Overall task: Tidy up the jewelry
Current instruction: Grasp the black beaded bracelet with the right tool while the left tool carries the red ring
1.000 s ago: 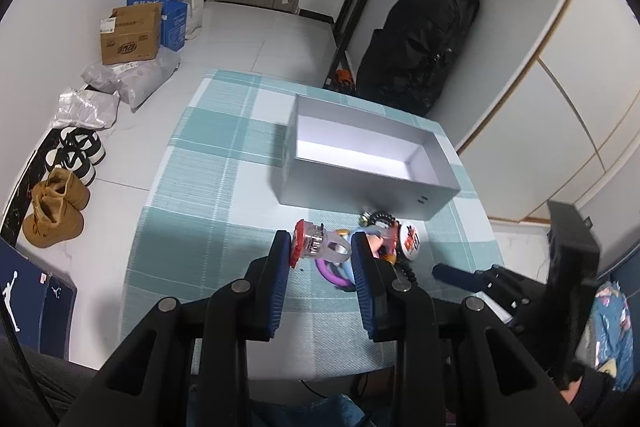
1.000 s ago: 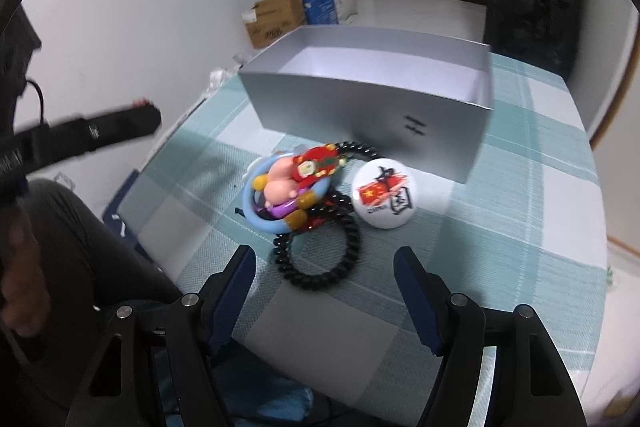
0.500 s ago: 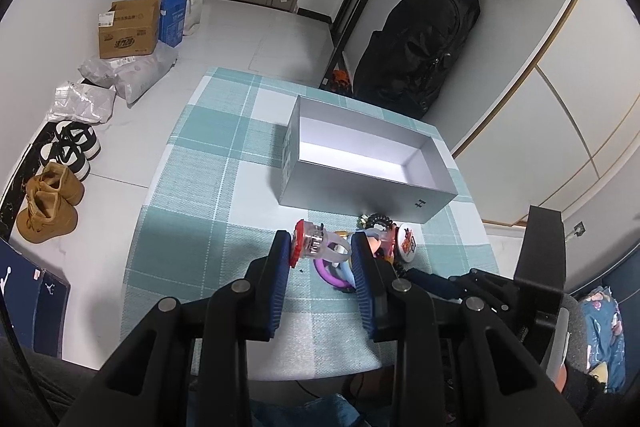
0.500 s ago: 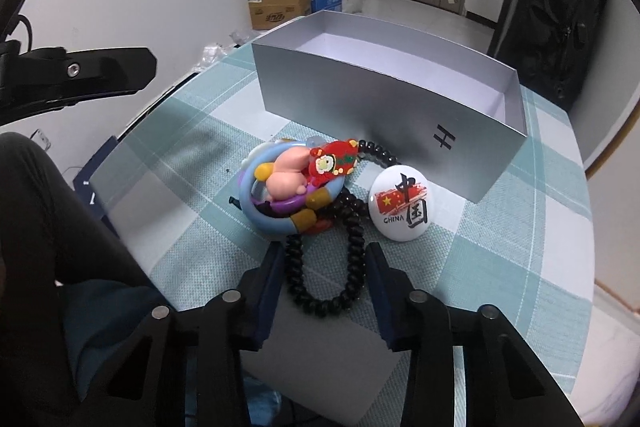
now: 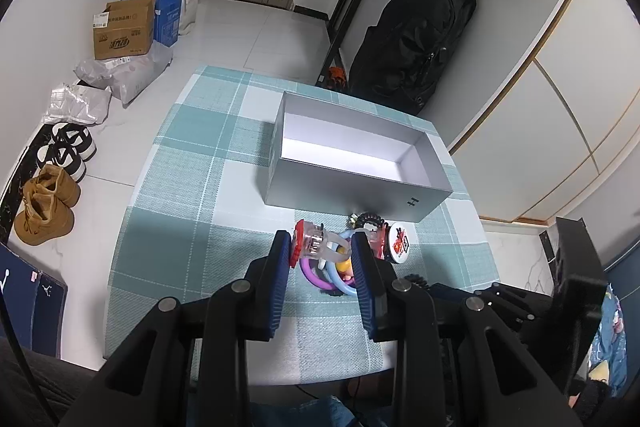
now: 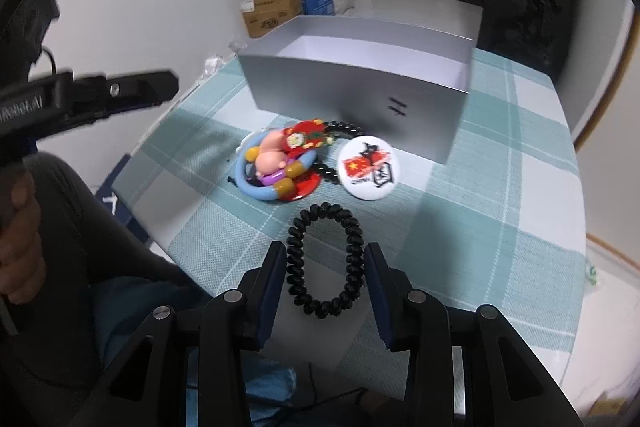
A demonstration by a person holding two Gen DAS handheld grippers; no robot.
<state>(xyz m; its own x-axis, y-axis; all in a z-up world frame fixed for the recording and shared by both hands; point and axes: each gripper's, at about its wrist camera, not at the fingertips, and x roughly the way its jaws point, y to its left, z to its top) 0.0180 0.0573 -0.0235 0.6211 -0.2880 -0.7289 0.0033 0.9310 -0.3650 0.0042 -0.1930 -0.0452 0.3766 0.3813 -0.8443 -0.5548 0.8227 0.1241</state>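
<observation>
My left gripper (image 5: 322, 253) is shut on a clear plastic clip with red trim (image 5: 320, 243), held above the checked tablecloth. My right gripper (image 6: 325, 259) is shut on a black coiled hair tie (image 6: 326, 261), lifted clear of the pile. An open grey box (image 5: 352, 157) stands behind; it also shows in the right wrist view (image 6: 360, 75) and looks empty. On the cloth in front of the box lie a blue ring with a pink figure (image 6: 272, 163), a red charm (image 6: 304, 139), a black bead bracelet (image 6: 340, 129) and a white badge (image 6: 368, 169).
The table (image 5: 192, 203) has a teal and white checked cloth. On the floor to the left are shoes (image 5: 46, 203), plastic bags and cardboard boxes (image 5: 122, 33). A black bag (image 5: 416, 43) leans on the wall behind the table.
My right gripper closed on the black coiled hair tie and pulled it away from the pile toward me. My left gripper still holds the clear clip, raised a little.
</observation>
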